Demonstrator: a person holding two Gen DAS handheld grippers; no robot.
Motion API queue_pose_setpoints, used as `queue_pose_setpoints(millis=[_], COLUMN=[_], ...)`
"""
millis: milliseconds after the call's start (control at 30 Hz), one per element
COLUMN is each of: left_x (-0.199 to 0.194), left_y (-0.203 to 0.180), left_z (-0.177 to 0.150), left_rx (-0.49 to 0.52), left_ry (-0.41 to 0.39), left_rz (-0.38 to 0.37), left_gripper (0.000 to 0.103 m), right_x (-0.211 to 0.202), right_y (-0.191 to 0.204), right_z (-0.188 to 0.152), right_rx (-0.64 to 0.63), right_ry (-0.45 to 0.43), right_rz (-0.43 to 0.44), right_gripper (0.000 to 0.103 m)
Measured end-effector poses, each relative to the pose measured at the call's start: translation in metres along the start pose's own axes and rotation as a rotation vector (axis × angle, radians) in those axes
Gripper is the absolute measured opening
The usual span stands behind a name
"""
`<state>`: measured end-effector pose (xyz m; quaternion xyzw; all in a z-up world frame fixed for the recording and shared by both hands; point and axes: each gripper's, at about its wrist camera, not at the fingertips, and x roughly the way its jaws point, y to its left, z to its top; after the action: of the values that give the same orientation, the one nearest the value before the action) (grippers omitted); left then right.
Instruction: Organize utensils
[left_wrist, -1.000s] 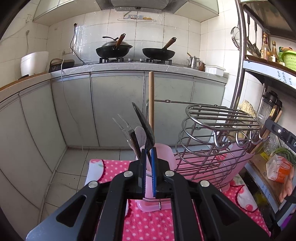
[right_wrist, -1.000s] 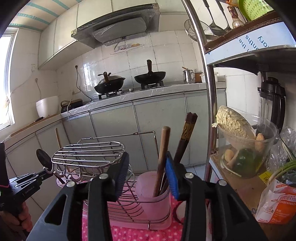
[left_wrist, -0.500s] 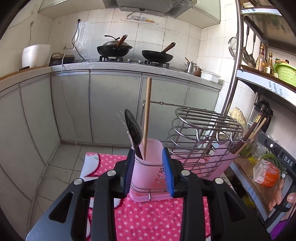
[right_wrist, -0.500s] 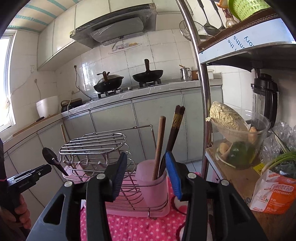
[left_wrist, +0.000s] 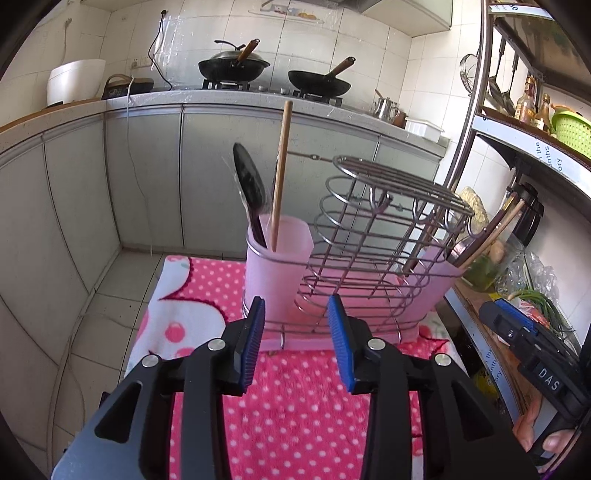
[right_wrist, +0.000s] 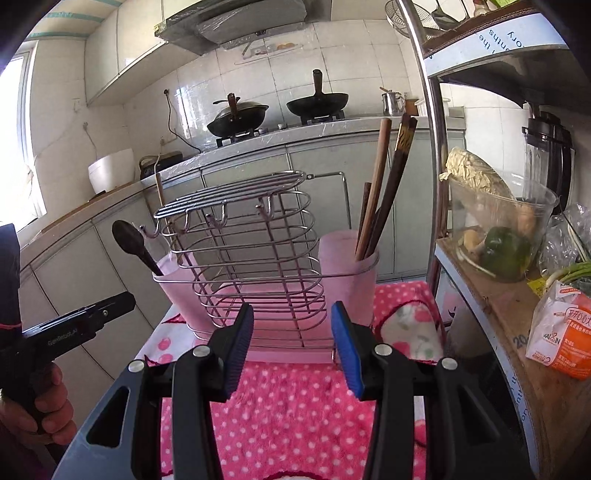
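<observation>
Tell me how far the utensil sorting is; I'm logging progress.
Looks nearly done. The black spoon and a wooden stick stand in the left cup; chopsticks stand in the right cup. Left gripper and right gripper are open and hold nothing. No loose utensil shows on the cloth.

Ahead of my left gripper: wire rack blocked passage.
Right side: shelf post stood near.
Above polka-dot towel: I saw free room.
</observation>
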<state>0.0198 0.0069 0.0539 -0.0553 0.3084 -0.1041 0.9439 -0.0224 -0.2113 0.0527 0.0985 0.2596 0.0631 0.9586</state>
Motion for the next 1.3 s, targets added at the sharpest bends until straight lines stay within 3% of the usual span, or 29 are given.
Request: queue_pose_setpoints(millis=[367, 433, 1300], left_x=[-0.006, -0.006, -0.013], left_y=[-0.007, -0.007, -0.017], left_z=[-0.011, -0.013, -0.019], left_rx=[0.018, 0.017, 0.049], left_ry=[0.024, 0.027, 0.019], left_rz=[0.028, 0.030, 0.063], left_gripper=[0.036, 0.036, 0.036], right_x=[0.003, 0.003, -0.002], right_y=[0.012, 0.013, 0.016], right_z=[-0.008, -0.009, -0.006], right_rx=[-0.022, -0.024, -0.047], right_ry=[0.055, 0.057, 0.039], right_rz=[-0.024, -0.032, -0.099], right_gripper=[0.046, 0.060, 0.060])
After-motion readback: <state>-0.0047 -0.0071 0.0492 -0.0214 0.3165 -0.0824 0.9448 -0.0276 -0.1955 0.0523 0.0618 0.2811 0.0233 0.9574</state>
